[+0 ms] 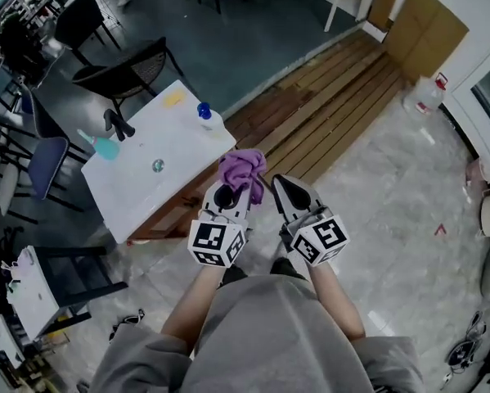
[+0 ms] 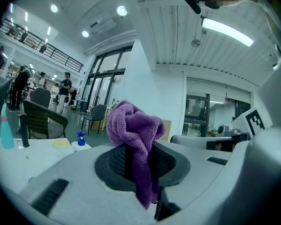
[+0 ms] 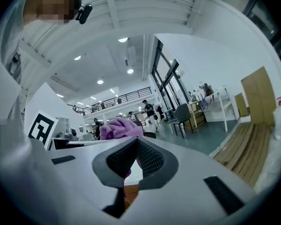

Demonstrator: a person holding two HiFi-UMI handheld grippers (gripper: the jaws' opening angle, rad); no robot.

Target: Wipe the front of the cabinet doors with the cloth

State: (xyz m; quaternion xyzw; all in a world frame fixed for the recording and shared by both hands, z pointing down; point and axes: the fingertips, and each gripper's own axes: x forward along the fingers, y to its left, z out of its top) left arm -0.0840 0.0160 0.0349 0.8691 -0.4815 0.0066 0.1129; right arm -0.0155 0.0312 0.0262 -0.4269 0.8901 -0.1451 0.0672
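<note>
Cloth (image 2: 133, 130) between left gripper (image 2: 138, 161) jaws

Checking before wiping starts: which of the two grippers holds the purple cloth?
The left gripper, clamped on the purple cloth; the right gripper is shut on nothing.

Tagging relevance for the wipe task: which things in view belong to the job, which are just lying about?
Job:
- purple cloth, clamped in the left gripper
- right gripper, shut, empty
- cabinet doors: none in view

Lying about:
- white table
- teal spray bottle
- blue-capped bottle
- yellow pad
- black chair
</note>
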